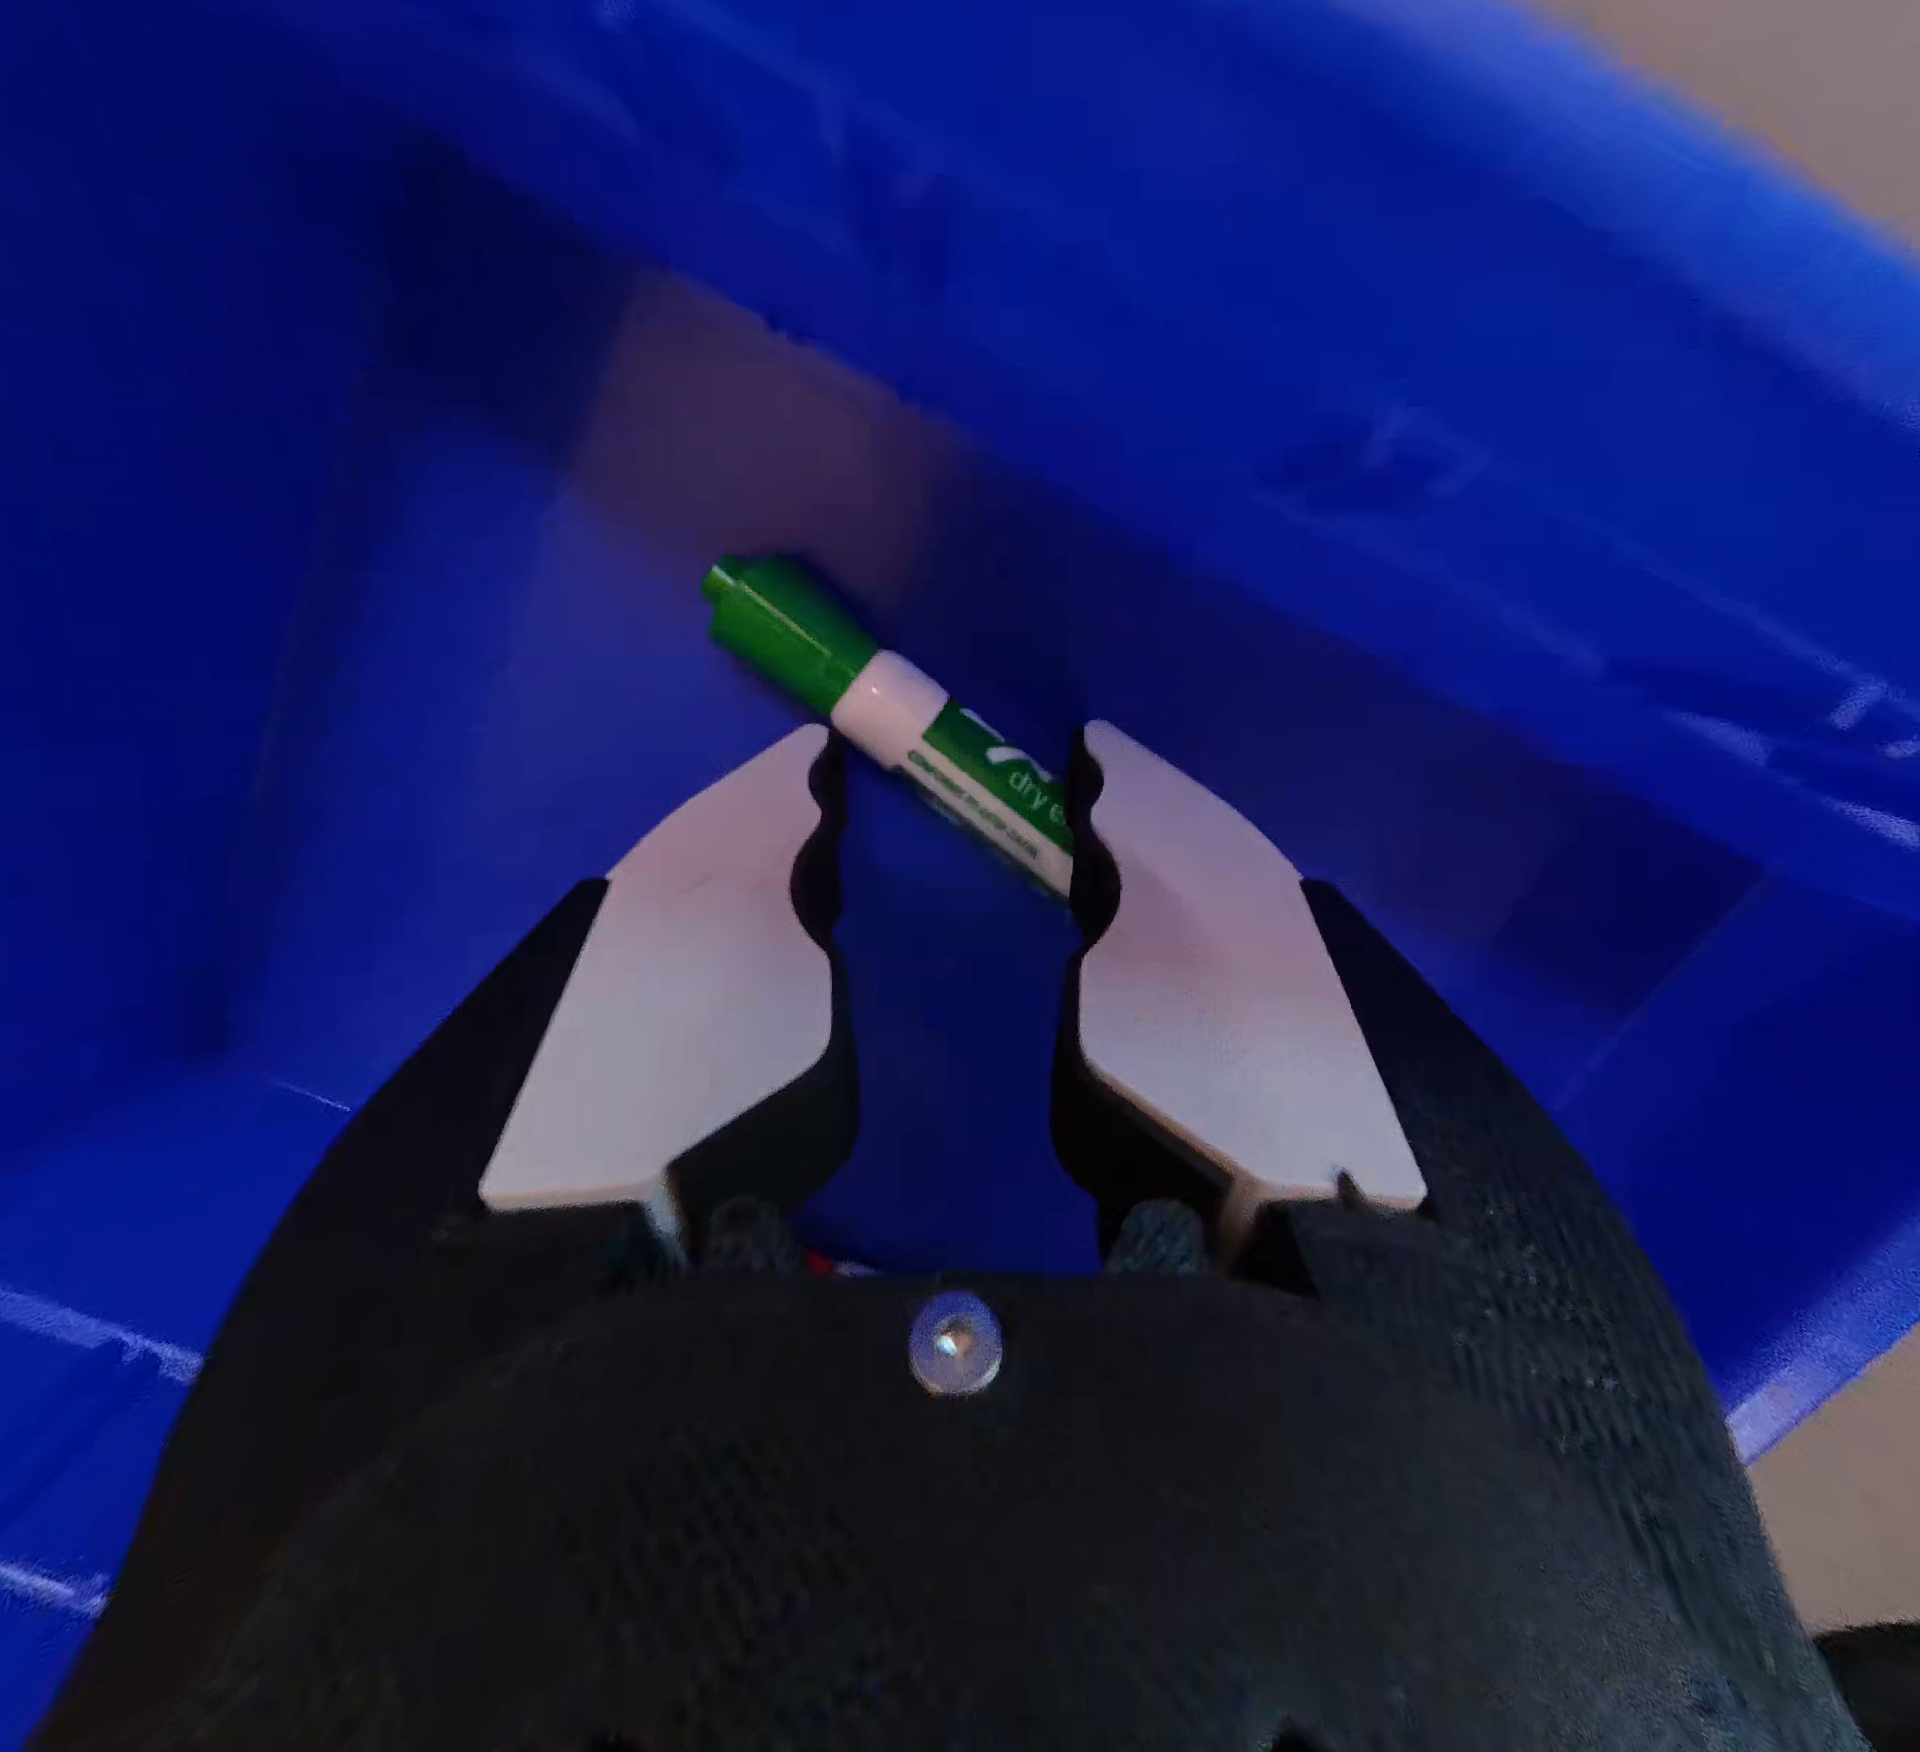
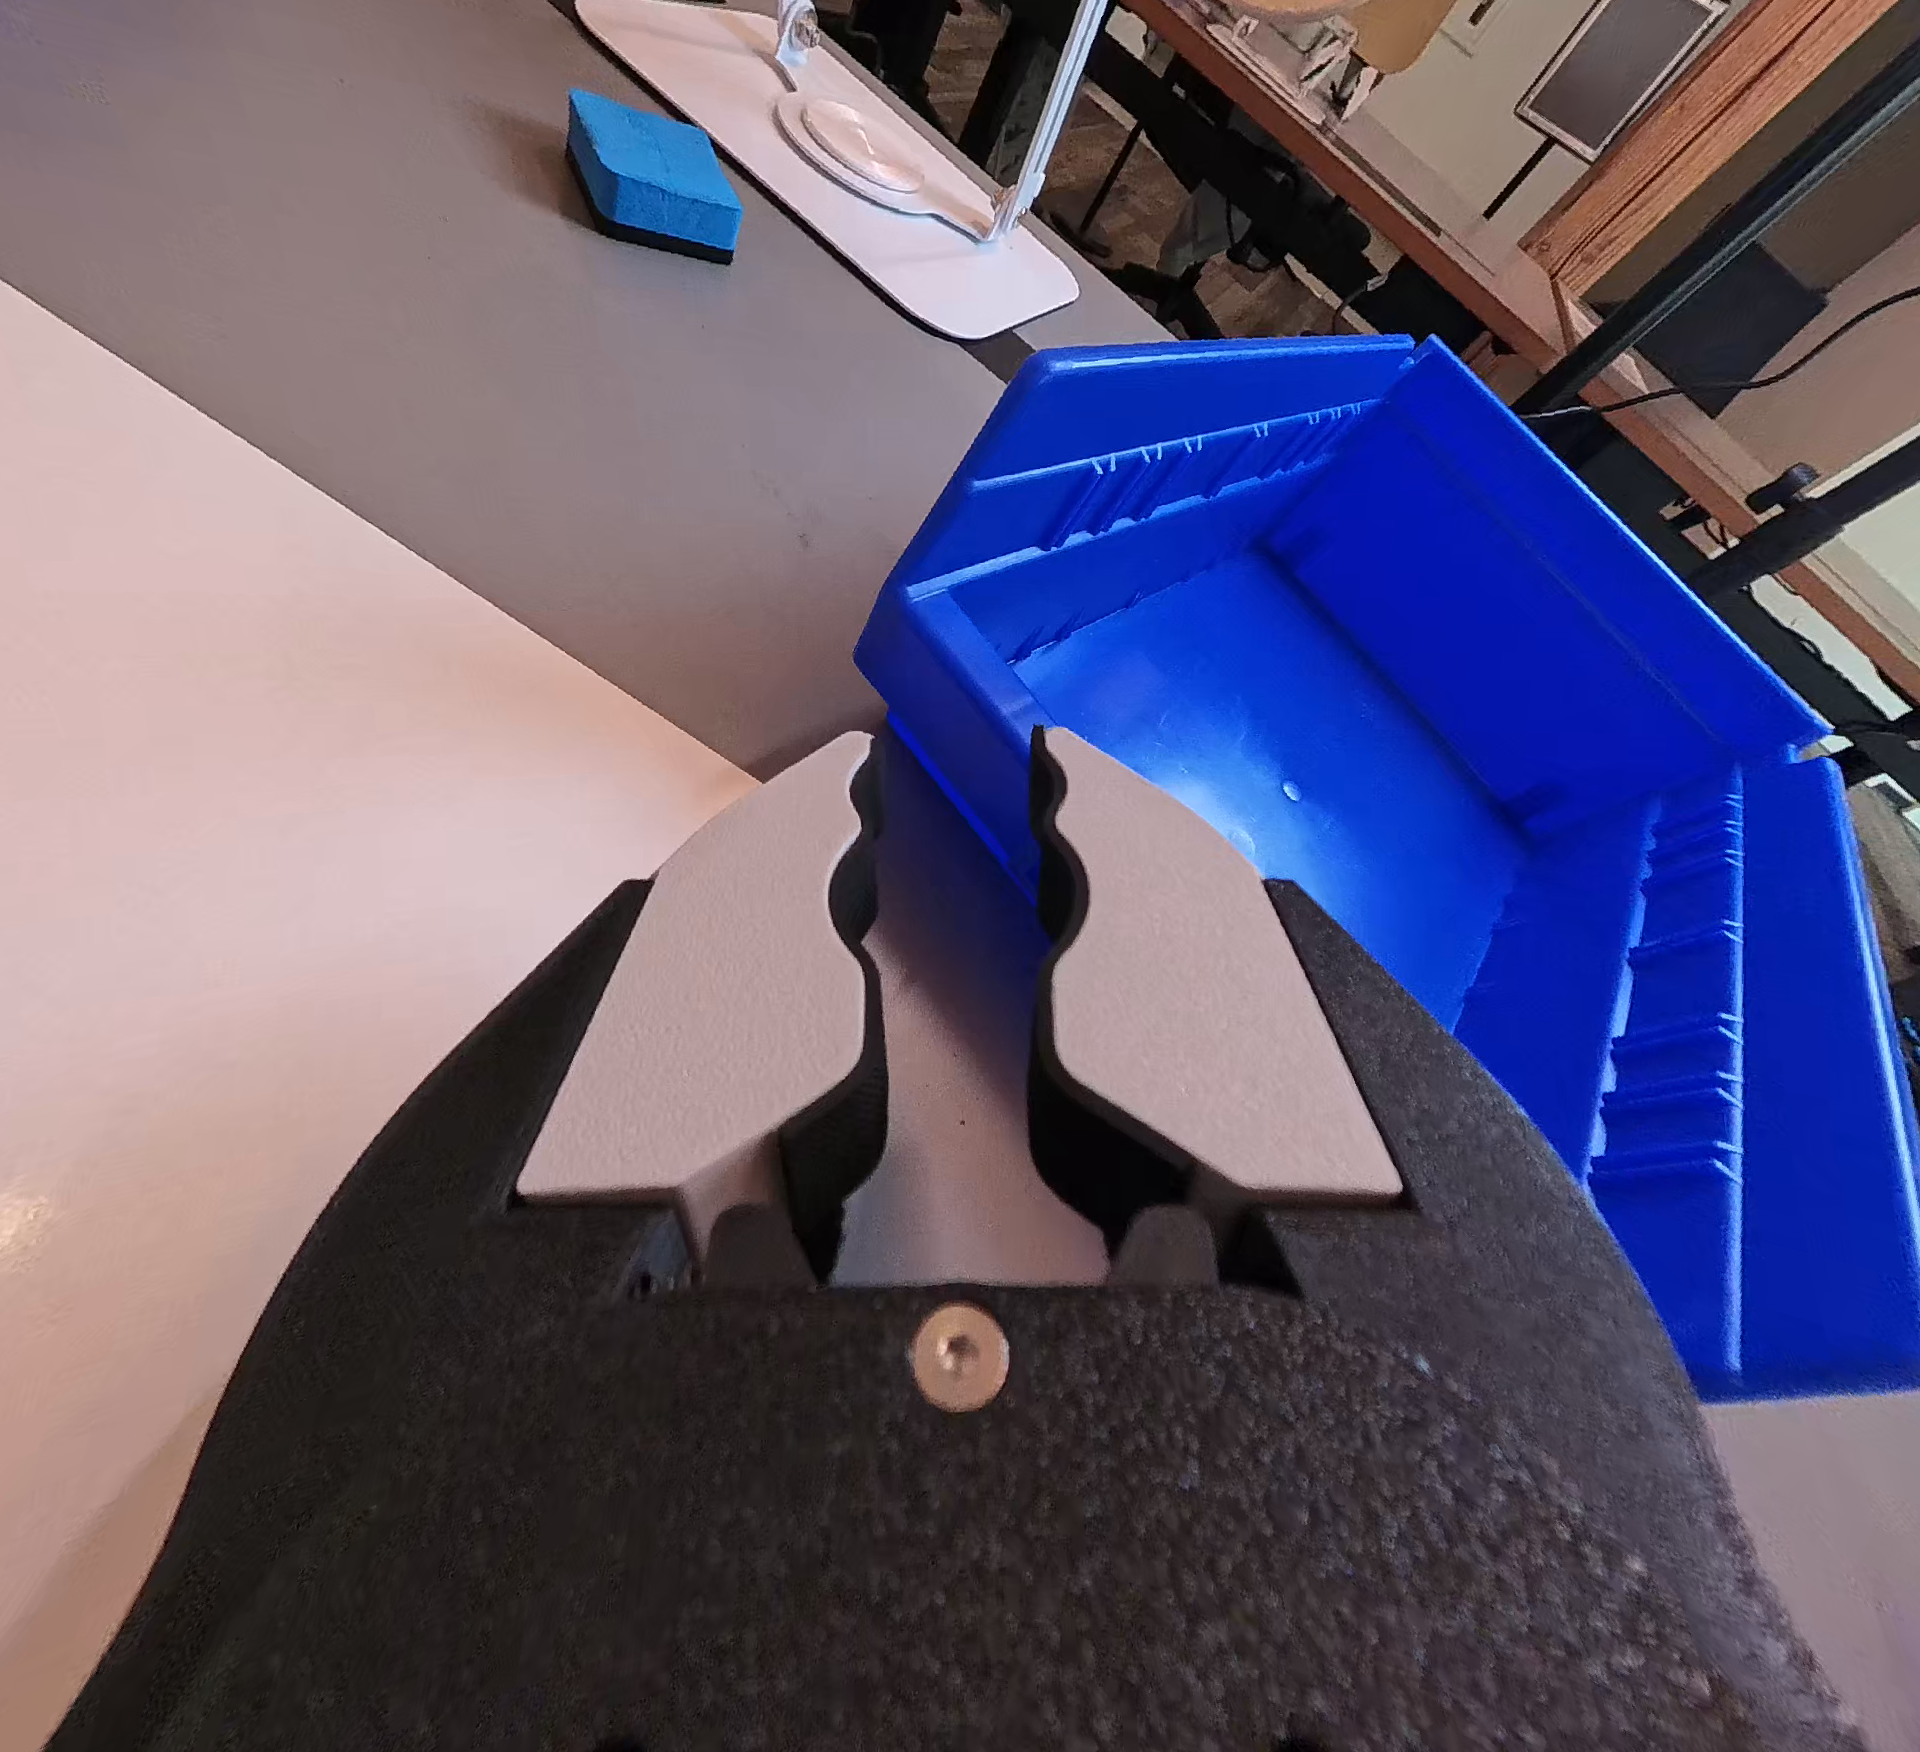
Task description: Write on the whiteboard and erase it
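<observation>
In the left wrist view my left gripper (image 1: 956, 746) reaches down into a blue bin (image 1: 1143, 248). A green and white dry-erase marker (image 1: 894, 715), cap on, lies slantwise on the bin floor. Its barrel runs between my fingertips and under the right finger (image 1: 1174, 871). The jaws stand apart and the left pad is clear of the marker. In the right wrist view my right gripper (image 2: 956, 757) is open and empty, at the near corner of a blue bin (image 2: 1195, 383) whose inside shows nothing. A blue eraser (image 2: 649, 170) lies on the grey table (image 2: 416, 352). The pale whiteboard (image 2: 208, 715) lies at left.
A white lamp base (image 2: 831, 154) with thin white arms stands beside the eraser at the table's far edge. Beyond the table are wooden desks, black frames and cables. The bin walls close in around my left gripper. One gripper's finger ends stand about 55 centimetres off the other's. My right gripper's tips are some 25 centimetres from the blue eraser (image 2: 649, 170).
</observation>
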Available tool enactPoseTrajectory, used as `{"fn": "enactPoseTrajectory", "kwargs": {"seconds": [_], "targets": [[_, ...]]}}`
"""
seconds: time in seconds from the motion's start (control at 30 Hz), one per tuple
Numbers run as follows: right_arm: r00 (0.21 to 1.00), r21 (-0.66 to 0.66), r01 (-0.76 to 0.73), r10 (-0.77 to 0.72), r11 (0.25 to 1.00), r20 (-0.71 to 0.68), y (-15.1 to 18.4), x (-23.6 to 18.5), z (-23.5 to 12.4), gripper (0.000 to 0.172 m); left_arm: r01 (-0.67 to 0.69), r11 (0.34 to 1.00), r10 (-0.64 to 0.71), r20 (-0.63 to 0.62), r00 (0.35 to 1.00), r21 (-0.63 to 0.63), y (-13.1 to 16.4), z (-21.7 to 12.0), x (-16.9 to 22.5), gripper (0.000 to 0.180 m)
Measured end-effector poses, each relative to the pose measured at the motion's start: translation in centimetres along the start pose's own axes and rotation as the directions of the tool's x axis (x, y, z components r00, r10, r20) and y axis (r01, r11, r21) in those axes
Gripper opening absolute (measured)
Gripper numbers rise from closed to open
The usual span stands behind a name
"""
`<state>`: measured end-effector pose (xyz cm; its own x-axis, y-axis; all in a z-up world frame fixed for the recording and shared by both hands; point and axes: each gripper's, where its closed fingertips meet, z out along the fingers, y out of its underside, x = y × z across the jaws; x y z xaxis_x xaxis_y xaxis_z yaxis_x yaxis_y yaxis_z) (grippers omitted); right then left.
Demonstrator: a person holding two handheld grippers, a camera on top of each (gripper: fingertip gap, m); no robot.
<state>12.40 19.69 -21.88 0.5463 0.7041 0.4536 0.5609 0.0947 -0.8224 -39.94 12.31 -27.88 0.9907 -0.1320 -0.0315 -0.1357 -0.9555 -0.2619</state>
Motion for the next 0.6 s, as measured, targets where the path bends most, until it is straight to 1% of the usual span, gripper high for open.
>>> {"fn": "enactPoseTrajectory", "kwargs": {"seconds": [0.03,0.1,0.17,0.23,0.3,0.33,0.37,0.4,0.43,0.5,0.53,0.6], "targets": [[1.0,-0.001,0.002,-0.002,1.0,-0.001,0.0,0.0,0.0,0.026,0.011,1.0,-0.011,-0.009,1.0,0.019,-0.1,-0.1,0.1,0.036],[1.0,0.002,0.005,-0.005,1.0,-0.005,-0.1,0.0,-0.1,0.026,-0.005,1.0,0.005,-0.022,1.0,0.01,0.2,-0.1,0.2,0.028],[1.0,0.007,0.006,-0.006,1.0,-0.01,-0.2,0.1,-0.2,0.026,-0.067,0.998,0.067,0.013,0.998,0.003,0.5,-0.3,0.0,0.021],[1.0,0.027,0.011,-0.01,1.0,-0.019,-0.6,0.3,-0.5,0.026,-0.125,0.992,0.125,0.023,0.992,0.007,0.8,-0.9,0.0,0.02],[1.0,0.064,0.018,-0.016,0.998,-0.025,-1.4,0.3,-0.9,0.026,-0.155,0.981,0.154,0.019,0.988,0.118,-0.3,-3.1,0.4,0.02],[1.0,0.087,0.018,-0.016,0.996,-0.022,-1.9,0.2,-1.1,0.026,-0.173,0.963,0.175,0.01,0.984,0.206,-1.1,-4.8,1.1,0.02],[1.0,0.116,0.017,-0.016,0.993,-0.015,-2.7,-0.1,-1.3,0.027,-0.178,0.93,0.195,-0.02,0.981,0.321,-2.1,-7.0,2.3,0.02],[1.0,0.147,0.019,-0.018,0.989,-0.007,-3.5,-0.4,-1.6,0.027,-0.151,0.888,0.19,-0.048,0.981,0.435,-3.0,-9.4,3.5,0.02],[1.0,0.177,0.019,-0.02,0.984,0.004,-4.5,-0.7,-1.8,0.028,-0.122,0.823,0.203,-0.087,0.975,0.555,-3.9,-12.1,5.1,0.021],[0.998,0.25,0.005,-0.018,0.968,0.053,-7.1,-2.1,-2.3,0.03,-0.068,0.635,0.31,-0.173,0.935,0.769,-4.8,-17.6,10.0,0.02],[0.996,0.29,-0.003,-0.022,0.957,0.084,-8.6,-2.9,-2.6,0.031,-0.013,0.55,0.352,-0.218,0.91,0.835,-4.8,-20.0,12.6,0.02],[0.988,0.364,-0.004,-0.052,0.931,0.143,-11.8,-5.1,-3.1,0.032,0.121,0.399,0.454,-0.31,0.835,0.909,-4.3,-23.6,18.0,0.021]]}}
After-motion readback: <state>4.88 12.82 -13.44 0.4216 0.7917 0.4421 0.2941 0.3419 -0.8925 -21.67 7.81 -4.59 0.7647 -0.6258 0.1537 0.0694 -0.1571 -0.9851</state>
